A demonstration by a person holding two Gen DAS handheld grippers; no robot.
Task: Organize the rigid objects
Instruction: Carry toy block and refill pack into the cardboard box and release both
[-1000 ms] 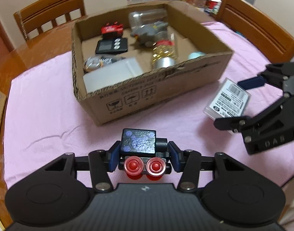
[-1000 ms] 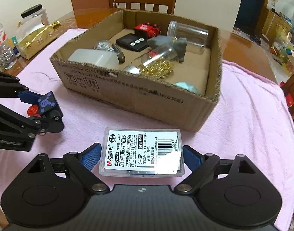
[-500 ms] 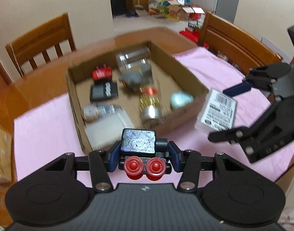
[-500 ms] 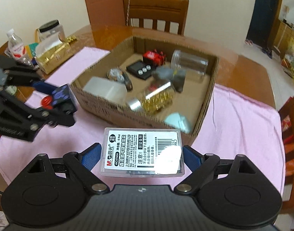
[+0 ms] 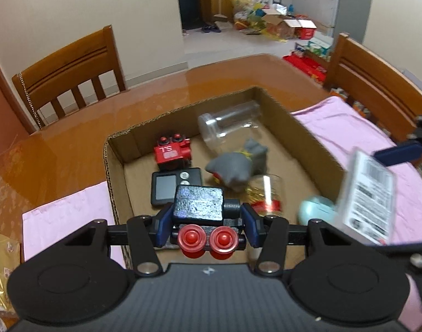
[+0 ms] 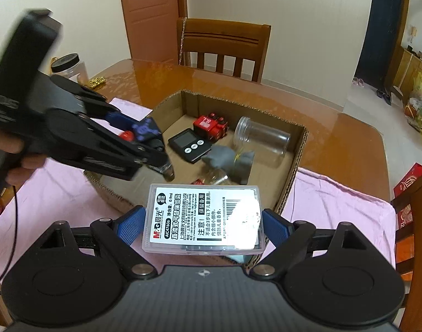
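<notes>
— Holding anything, those 2?
— Left gripper [image 5: 206, 225] clamps a black toy car [image 5: 199, 207] (red wheels); right gripper [image 6: 204, 228] pinches a clear labelled case [image 6: 202, 218]. Both over the cardboard box [image 6: 295, 166].

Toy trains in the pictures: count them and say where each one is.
2. A red toy train lies in the cardboard box, at its far-left corner. A dark toy train is clamped in the left gripper above the box. Others may be hidden.
</notes>
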